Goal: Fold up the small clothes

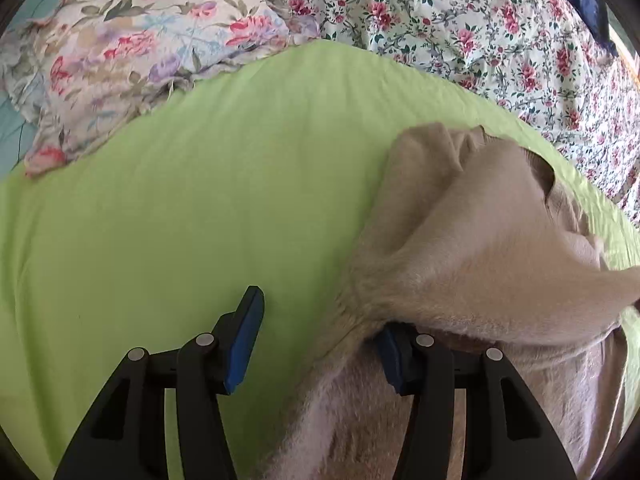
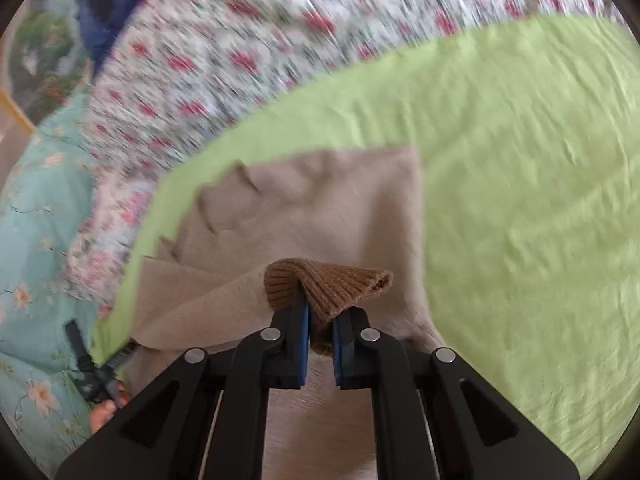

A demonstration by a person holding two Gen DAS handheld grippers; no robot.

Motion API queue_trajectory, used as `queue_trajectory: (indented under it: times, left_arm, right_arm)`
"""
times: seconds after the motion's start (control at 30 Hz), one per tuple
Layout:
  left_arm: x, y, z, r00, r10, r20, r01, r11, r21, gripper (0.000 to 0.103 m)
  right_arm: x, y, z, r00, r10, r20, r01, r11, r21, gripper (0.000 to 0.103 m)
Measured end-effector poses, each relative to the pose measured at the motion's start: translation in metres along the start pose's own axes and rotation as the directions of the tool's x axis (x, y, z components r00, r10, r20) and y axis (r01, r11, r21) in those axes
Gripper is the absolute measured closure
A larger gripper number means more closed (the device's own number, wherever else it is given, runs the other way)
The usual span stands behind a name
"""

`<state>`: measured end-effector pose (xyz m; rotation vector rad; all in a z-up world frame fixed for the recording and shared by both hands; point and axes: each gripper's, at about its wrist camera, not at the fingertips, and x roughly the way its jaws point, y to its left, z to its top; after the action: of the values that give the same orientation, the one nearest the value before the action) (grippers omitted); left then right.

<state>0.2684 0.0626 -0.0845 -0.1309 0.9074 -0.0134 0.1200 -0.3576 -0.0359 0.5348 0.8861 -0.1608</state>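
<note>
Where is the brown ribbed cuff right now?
In the right wrist view, bottom centre: the brown ribbed cuff is pinched in the right gripper, above the beige garment on the green sheet.

Fuzzy beige fleece garment (image 2: 340,208) (ribbed brown knit cuff (image 2: 332,286)) on matt, smooth green cotton sheet (image 2: 520,200)

A small beige fleece garment (image 2: 320,208) lies rumpled on the lime-green sheet (image 2: 520,160), one side lifted off it. Its brown ribbed cuff (image 2: 332,286) is folded over, pinched up above the rest.
</note>
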Motion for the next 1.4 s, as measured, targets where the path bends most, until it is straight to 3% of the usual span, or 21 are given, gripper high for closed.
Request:
queue_trajectory:
  times: [0.07,0.13,0.23,0.3,0.33,0.43,0.53,0.67,0.77,0.83,0.87,0.9,0.97,1.07,1.13,1.17,1.23,1.33,1.4]
  left_arm:
    - [-0.006,0.006,-0.006,1.000,0.005,0.017,-0.005,1.000,-0.012,0.049]
    - [-0.009,0.012,-0.009,1.000,-0.003,0.023,0.004,0.999,-0.036,0.049]
    - [-0.009,0.013,-0.011,1.000,-0.009,0.029,0.010,0.999,-0.036,0.048]
    - [-0.009,0.013,-0.012,0.999,-0.012,0.036,0.014,0.999,-0.046,0.047]
    - [-0.009,0.015,-0.014,0.999,-0.019,0.040,0.022,0.998,-0.062,0.047]
    - [-0.008,0.016,-0.014,0.998,-0.033,0.050,0.037,0.996,-0.083,0.047]
    - [-0.008,0.017,-0.015,0.997,-0.047,0.058,0.052,0.994,-0.092,0.046]
    - [-0.009,0.024,-0.017,0.992,-0.097,0.080,0.106,0.986,-0.126,0.046]
    - [-0.010,0.029,-0.019,0.987,-0.127,0.093,0.141,0.978,-0.153,0.046]
    - [-0.009,0.030,-0.018,0.985,-0.144,0.100,0.159,0.973,-0.166,0.046]
    - [-0.009,0.031,-0.018,0.983,-0.149,0.103,0.165,0.972,-0.170,0.045]
    - [-0.008,0.032,-0.018,0.982,-0.154,0.108,0.171,0.970,-0.173,0.045]
    - [-0.007,0.032,-0.019,0.980,-0.163,0.117,0.182,0.967,-0.179,0.045]
    - [-0.007,0.033,-0.020,0.976,-0.174,0.131,0.197,0.963,-0.186,0.045]
    - [-0.007,0.034,-0.020,0.973,-0.186,0.139,0.210,0.959,-0.188,0.045]
    - [-0.007,0.034,-0.021,0.971,-0.190,0.142,0.215,0.958,-0.190,0.045]
    - [-0.007,0.035,-0.021,0.969,-0.198,0.151,0.226,0.955,-0.195,0.045]
    - [-0.006,0.036,-0.022,0.966,-0.206,0.159,0.236,0.952,-0.198,0.045]
    - [-0.006,0.036,-0.022,0.965,-0.209,0.161,0.239,0.951,-0.194,0.044]
  right_arm:
    - [0.014,-0.003,-0.008,0.998,-0.045,-0.051,0.045,0.999,-0.007,0.092]
    - [0.015,-0.009,-0.011,0.993,-0.093,-0.068,0.095,0.995,0.026,0.085]
    - [-0.015,0.007,-0.013,0.983,-0.178,0.047,0.177,0.984,0.025,0.065]
    - [-0.035,0.029,-0.010,0.980,-0.144,0.141,0.149,0.988,-0.026,0.038]
    - [-0.039,0.046,-0.005,0.985,-0.070,0.160,0.083,0.994,-0.072,0.033]
    - [-0.014,0.086,0.015,0.987,0.155,0.050,-0.147,0.980,-0.136,0.024]
    - [0.044,0.137,0.043,0.945,0.315,-0.086,-0.325,0.930,-0.173,0.024]
    - [0.123,0.190,0.073,0.893,0.370,-0.256,-0.419,0.891,-0.173,0.017]
    - [0.175,0.222,0.079,0.871,0.301,-0.388,-0.411,0.880,-0.240,0.013]
    - [0.205,0.234,0.078,0.842,0.262,-0.472,-0.413,0.876,-0.249,0.013]
    - [0.219,0.239,0.077,0.817,0.256,-0.517,-0.427,0.871,-0.243,0.013]
    - [0.235,0.245,0.072,0.770,0.261,-0.582,-0.460,0.859,-0.224,0.013]
    - [0.248,0.255,0.063,0.725,0.275,-0.631,-0.499,0.841,-0.207,0.012]
    - [0.259,0.274,0.056,0.646,0.384,-0.660,-0.614,0.775,-0.149,0.012]
    - [0.266,0.291,0.055,0.573,0.502,-0.648,-0.700,0.711,-0.067,0.012]
    - [0.269,0.298,0.056,0.556,0.544,-0.628,-0.725,0.688,-0.046,0.012]
    - [0.278,0.311,0.059,0.551,0.607,-0.573,-0.747,0.664,-0.015,0.012]
    - [0.293,0.322,0.063,0.593,0.622,-0.512,-0.721,0.693,0.006,0.011]
    - [0.291,0.319,0.067,0.632,0.632,-0.450,-0.704,0.710,0.007,0.012]
